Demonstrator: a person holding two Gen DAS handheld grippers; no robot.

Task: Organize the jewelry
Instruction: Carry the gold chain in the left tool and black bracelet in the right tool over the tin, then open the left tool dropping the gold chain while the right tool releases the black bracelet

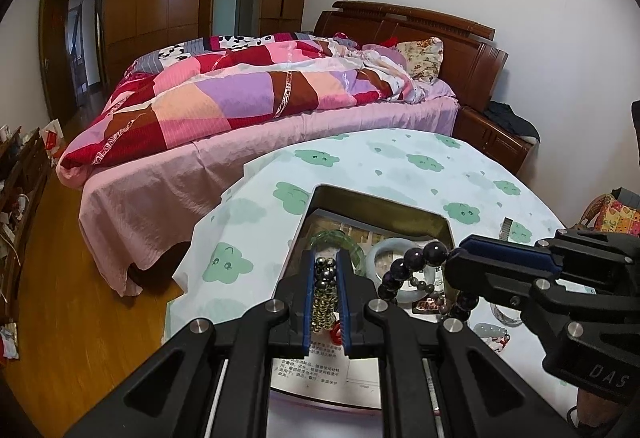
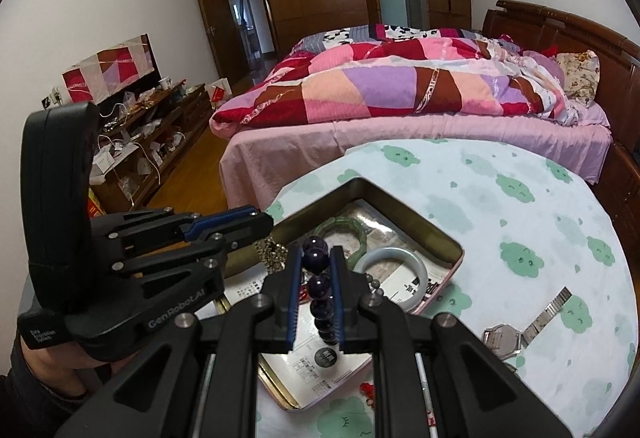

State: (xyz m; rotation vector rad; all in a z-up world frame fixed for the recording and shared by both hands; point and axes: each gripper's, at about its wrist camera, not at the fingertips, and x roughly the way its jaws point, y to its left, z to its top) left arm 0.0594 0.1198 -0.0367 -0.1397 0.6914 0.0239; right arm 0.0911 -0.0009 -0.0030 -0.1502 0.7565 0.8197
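An open metal tin (image 1: 440,222) (image 2: 456,252) stands on the table, lined with printed paper. In it lie a green bangle (image 1: 334,238) (image 2: 347,228) and a pale jade bangle (image 1: 382,258) (image 2: 404,258). My left gripper (image 1: 325,255) (image 2: 266,225) is shut on a strand of small gold and dark metallic beads (image 1: 325,290) (image 2: 273,253) above the tin's left side. My right gripper (image 2: 315,251) (image 1: 456,259) is shut on a bracelet of large dark purple beads (image 2: 319,280) (image 1: 416,260), hanging over the tin beside the pale bangle.
The table wears a white cloth with green clouds (image 1: 420,162) (image 2: 520,254). On it outside the tin lie a wristwatch (image 2: 502,338), a red trinket (image 2: 366,390) and a pale pendant (image 1: 490,332). A bed (image 1: 248,106) stands just behind the table.
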